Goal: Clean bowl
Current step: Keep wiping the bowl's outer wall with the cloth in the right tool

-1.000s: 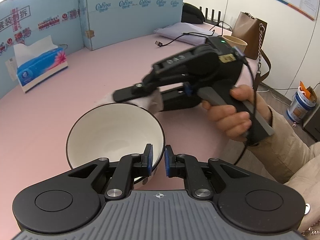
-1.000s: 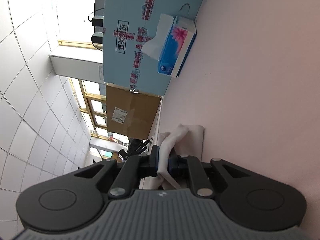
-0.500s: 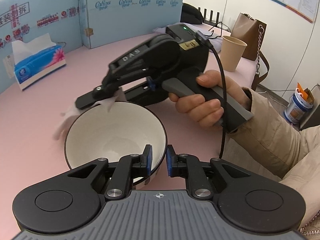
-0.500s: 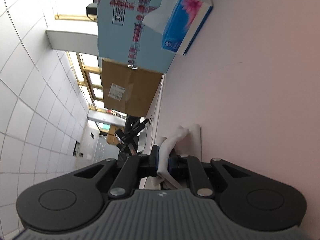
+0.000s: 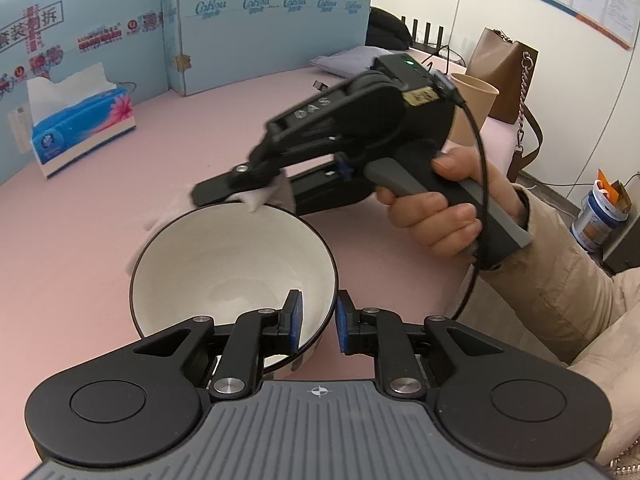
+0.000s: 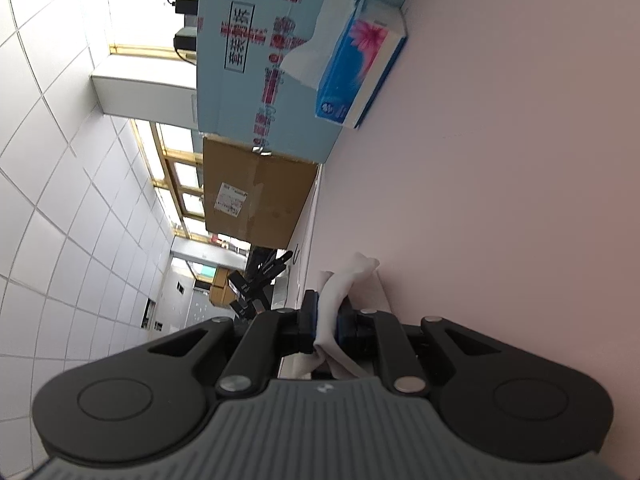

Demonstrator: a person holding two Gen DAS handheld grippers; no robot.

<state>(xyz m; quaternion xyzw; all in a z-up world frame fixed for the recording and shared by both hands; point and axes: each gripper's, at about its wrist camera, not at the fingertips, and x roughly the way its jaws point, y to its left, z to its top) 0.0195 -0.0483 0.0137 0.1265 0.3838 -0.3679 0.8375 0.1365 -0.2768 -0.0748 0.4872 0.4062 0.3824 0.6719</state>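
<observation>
A white bowl (image 5: pixel 224 264) with a dark rim sits on the pink table (image 5: pixel 168 176), just ahead of my left gripper (image 5: pixel 318 318). Its near rim runs between the jaws, which have spread a little; a gap shows beside the inner pad, so the gripper is open. My right gripper (image 5: pixel 248 196), rolled on its side in a person's hand (image 5: pixel 436 216), hovers at the bowl's far rim. It is shut on a crumpled white tissue (image 5: pixel 262 197) that touches the rim. In the right wrist view the tissue (image 6: pixel 348 276) sticks out between the right gripper's (image 6: pixel 328 320) pads.
A blue tissue box (image 5: pixel 80 128) stands at the back left, in front of light-blue cardboard panels (image 5: pixel 264 32). At the back right are a paper cup (image 5: pixel 474 108), a brown bag (image 5: pixel 504 72) and a cable. A small pail (image 5: pixel 596 216) sits on the floor.
My right gripper swept left across the bowl's far rim with the tissue, then came partly back to the right. My left gripper's jaws widened slightly around the near rim.
</observation>
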